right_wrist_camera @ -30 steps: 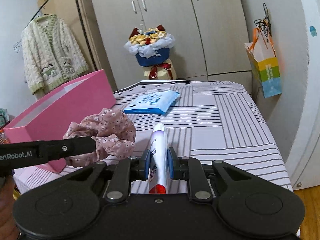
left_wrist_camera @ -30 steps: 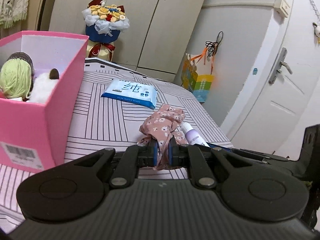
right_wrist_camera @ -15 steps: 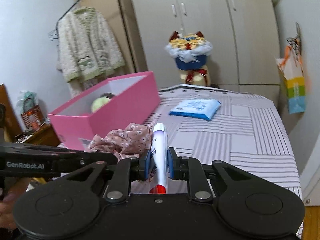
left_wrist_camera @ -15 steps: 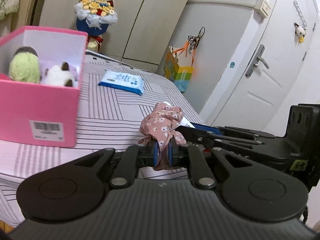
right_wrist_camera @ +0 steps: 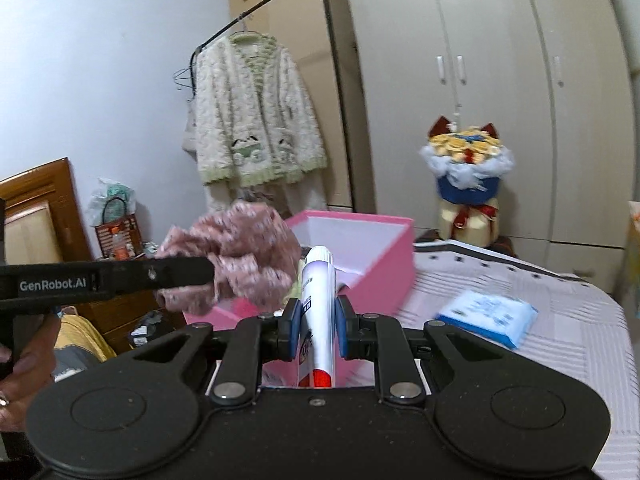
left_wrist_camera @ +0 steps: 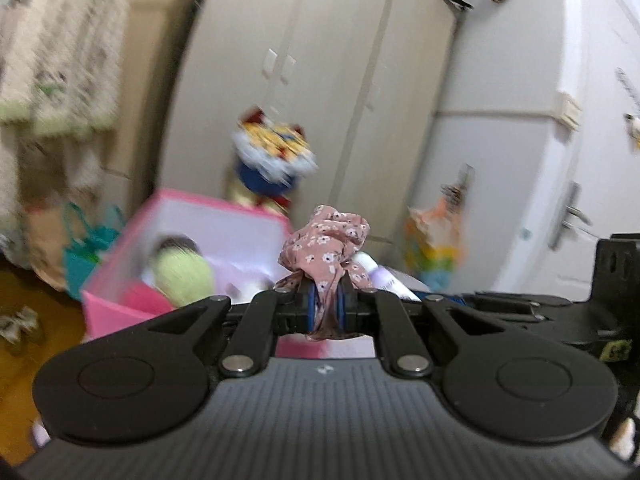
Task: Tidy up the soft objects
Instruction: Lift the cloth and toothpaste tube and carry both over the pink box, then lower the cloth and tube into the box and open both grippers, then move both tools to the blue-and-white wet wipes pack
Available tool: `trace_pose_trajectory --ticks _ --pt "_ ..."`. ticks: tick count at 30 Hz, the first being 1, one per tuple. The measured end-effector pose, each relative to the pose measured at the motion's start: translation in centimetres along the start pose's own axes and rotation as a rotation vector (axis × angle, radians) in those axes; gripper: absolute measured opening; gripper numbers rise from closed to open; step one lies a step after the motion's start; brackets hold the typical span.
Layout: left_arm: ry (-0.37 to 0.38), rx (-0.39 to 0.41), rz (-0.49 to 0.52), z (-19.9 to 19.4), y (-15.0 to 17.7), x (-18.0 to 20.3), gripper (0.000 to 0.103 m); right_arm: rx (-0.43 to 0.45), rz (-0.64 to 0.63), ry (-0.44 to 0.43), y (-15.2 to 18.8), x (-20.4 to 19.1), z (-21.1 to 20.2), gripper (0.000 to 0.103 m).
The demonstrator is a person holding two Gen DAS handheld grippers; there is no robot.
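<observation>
My left gripper [left_wrist_camera: 325, 299] is shut on a pink floral scrunchie [left_wrist_camera: 326, 240] and holds it in the air, in front of the open pink box [left_wrist_camera: 120, 304]. A green yarn ball [left_wrist_camera: 184, 278] and a white plush lie inside that box. The right wrist view shows the same scrunchie [right_wrist_camera: 236, 256] hanging from the left gripper's finger, just left of the pink box [right_wrist_camera: 384, 256]. My right gripper [right_wrist_camera: 317, 322] is shut on a white tube with a purple top [right_wrist_camera: 318, 304], raised near the box's front corner.
A blue pack of wipes [right_wrist_camera: 488, 312] lies on the striped bed cover [right_wrist_camera: 560, 320] to the right. A flower bouquet [right_wrist_camera: 466, 172] stands before the wardrobe. A cardigan [right_wrist_camera: 252, 108] hangs on a rack at the left; a person's hand [right_wrist_camera: 24, 368] is at the lower left.
Both grippers have risen and swung left toward the pink box, each keeping its hold. The box now sits straight ahead, and the bed surface has dropped lower in both views.
</observation>
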State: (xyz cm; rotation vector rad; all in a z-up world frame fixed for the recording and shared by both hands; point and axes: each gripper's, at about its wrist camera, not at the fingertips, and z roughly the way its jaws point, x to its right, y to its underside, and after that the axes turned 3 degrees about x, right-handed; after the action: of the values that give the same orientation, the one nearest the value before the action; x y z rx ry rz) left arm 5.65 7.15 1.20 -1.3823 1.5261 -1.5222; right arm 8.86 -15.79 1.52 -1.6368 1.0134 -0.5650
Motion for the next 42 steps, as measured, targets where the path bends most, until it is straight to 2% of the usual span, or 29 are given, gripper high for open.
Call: trace_pose_trajectory --ticks 3,9,12,14,19,23,26,28,35,42 --pt "-0.062 0.039 0.016 1.0 -1.1 -1.3 0.009 -0.016 0.006 -0.009 -1.2 -0.2 2.9 0.021" --pt "-0.193 0.04 0.026 4.9 -2.4 -4.0 0.009 -0.071 0.028 0.006 -3.3 0.2 9.2 0.021" --pt "-0.234 0.003 0.026 7.4 -2.4 -5.0 0.009 -0.104 0.045 0.03 -3.7 0.4 12.5 0.021" --pt "-0.255 -0.036 0.014 8.8 -2.1 -6.1 0.009 -0.147 0.071 0.015 -3.9 0.6 14.7 0.021" --pt "-0.247 -0.146 -0.027 12.1 -1.8 -8.4 0.01 -0.236 0.1 0.033 -3.5 1.3 18.6 0.021" --pt "-0.249 -0.193 -0.026 12.7 -1.3 -8.8 0.013 -0.293 0.104 0.027 -3.1 1.3 20.1 0.023" --pt "-0.259 -0.207 -0.038 12.4 -1.0 -8.9 0.024 -0.282 0.102 0.022 -3.1 1.3 19.6 0.023" --pt "-0.261 -0.208 -0.049 12.0 -0.9 -9.0 0.041 -0.264 0.088 0.013 -3.2 1.3 18.8 0.023" --pt "-0.244 -0.183 -0.044 9.1 -1.2 -8.2 0.051 -0.204 0.051 -0.021 -3.0 1.6 13.2 0.03" --pt "-0.205 -0.171 0.001 6.5 -1.6 -5.9 0.056 -0.151 -0.012 0.039 -2.3 2.3 6.5 0.045"
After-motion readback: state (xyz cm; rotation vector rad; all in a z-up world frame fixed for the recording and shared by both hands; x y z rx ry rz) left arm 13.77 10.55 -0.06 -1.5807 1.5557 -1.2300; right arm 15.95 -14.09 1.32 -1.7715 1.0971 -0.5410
